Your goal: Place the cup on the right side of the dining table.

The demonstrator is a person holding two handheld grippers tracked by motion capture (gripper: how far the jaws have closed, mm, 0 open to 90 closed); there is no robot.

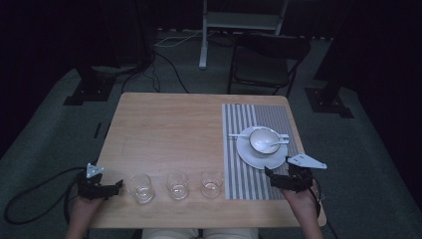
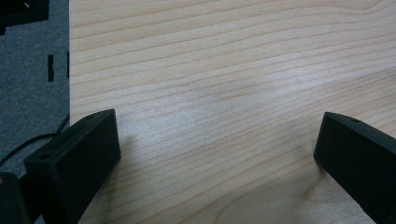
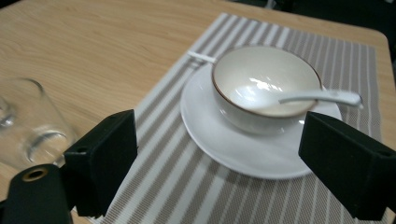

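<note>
surface (image 1: 169, 124): pale wood, matt, grained
bowl (image 3: 261, 84): glossy white ceramic
plate (image 3: 224, 140): glossy white ceramic
mat (image 3: 187, 186): striped woven cloth
glass (image 3: 28, 126): clear, shiny

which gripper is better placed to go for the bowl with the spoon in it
Right. The right gripper sits open on the striped mat, just short of the plate bearing the bowl. The left gripper is across the table, beside the glasses.

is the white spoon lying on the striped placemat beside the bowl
No, the white ceramic spoon rests inside the white brown-rimmed bowl, its handle sticking out over the rim above the white round saucer.
</note>
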